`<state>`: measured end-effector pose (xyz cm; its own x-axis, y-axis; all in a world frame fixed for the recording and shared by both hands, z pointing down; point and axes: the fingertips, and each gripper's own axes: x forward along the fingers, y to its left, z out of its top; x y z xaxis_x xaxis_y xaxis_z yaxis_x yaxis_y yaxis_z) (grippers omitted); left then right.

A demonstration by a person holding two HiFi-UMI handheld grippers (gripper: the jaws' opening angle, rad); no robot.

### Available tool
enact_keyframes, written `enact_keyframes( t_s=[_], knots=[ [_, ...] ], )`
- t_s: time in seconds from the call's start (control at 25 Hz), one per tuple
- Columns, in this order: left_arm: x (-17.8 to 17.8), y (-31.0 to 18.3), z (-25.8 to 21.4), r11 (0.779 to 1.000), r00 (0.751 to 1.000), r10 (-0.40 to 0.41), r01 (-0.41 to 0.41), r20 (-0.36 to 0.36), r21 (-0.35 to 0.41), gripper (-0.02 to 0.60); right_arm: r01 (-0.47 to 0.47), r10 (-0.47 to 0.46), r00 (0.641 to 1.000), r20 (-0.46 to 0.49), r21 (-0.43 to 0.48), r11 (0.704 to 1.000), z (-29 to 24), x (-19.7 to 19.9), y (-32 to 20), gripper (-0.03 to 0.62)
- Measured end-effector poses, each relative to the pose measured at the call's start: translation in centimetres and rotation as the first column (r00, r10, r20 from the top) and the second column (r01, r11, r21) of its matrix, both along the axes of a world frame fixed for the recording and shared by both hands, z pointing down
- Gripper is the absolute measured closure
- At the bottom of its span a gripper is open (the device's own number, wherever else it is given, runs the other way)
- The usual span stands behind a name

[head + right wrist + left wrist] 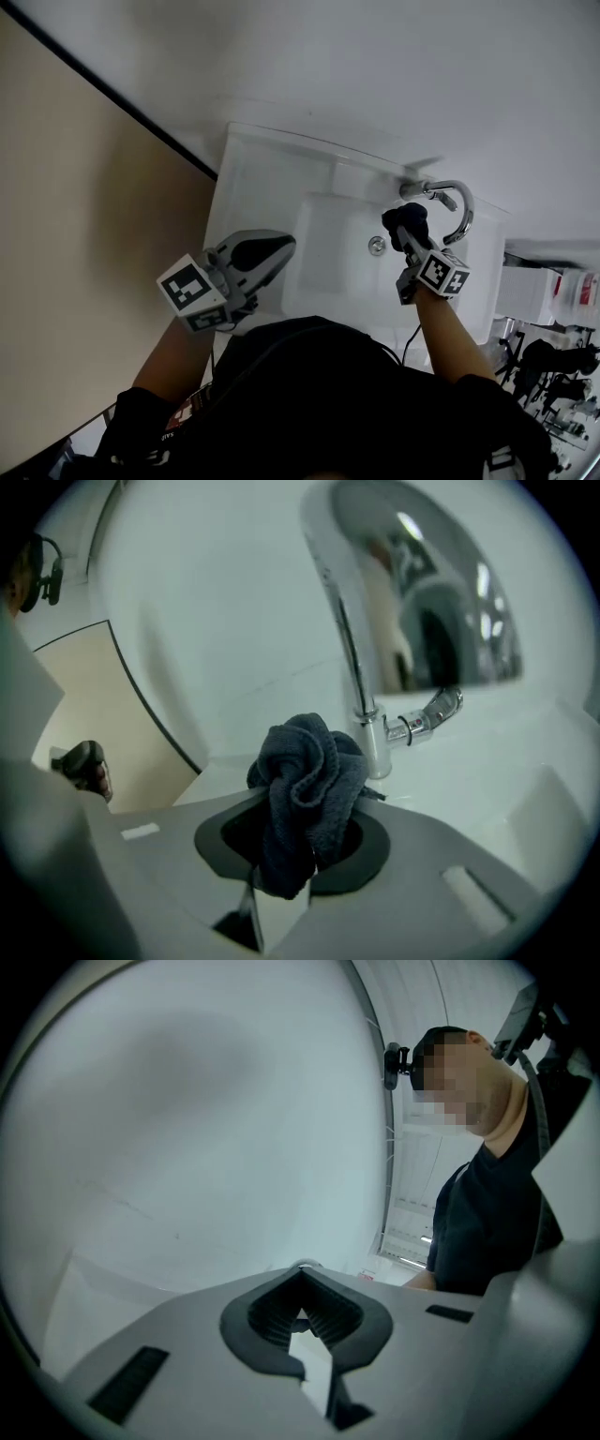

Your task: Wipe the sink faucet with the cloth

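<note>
A dark cloth [309, 761] is clamped in the right gripper [292, 846] beside the faucet [349, 649] base. The left gripper [302, 1283] jaws are pressed together, empty

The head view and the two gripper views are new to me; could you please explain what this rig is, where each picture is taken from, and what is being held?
There is no robot here: a person holds a two-jaw gripper in each hand. The head view comes from a camera on the person's head, looking steeply down at a white sink with a chrome faucet. The cubes with square markers are parts of the grippers. Each gripper view comes from a camera riding on that gripper and looking along its jaws. The right gripper is shut on a dark cloth, bunched up close to the faucet's base; I cannot tell whether they touch. The left gripper is over the sink's left rim, jaws together with nothing between them, facing a plain white surface.
</note>
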<state>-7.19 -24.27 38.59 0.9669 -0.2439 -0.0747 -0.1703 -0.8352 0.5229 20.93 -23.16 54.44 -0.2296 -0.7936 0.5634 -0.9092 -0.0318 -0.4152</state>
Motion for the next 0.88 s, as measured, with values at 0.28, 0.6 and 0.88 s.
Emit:
enact_keyframes(
  t_s=[0.28, 0.6, 0.88],
  knots=[
    [1.2, 1.0, 1.0, 0.998, 0.997, 0.032, -0.027, 0.076, -0.062, 0.583, -0.155, 0.156, 0.988, 0.004, 0.149, 0.977, 2.5, 4.6, -3.1, 0.510],
    [2.8, 1.9, 3.4, 0.995, 0.972, 0.081, -0.065, 0.222, -0.080, 0.583, -0.159, 0.133, 0.986, 0.104, 0.297, 0.942, 4.1, 4.8, -7.3, 0.510],
    [6.9, 2.2, 3.6, 0.991, 0.955, 0.117, -0.096, 0.274, -0.091, 0.583, -0.129, 0.065, 0.973, 0.223, 0.286, 0.949, 6.9, 5.2, -7.8, 0.511]
  ],
)
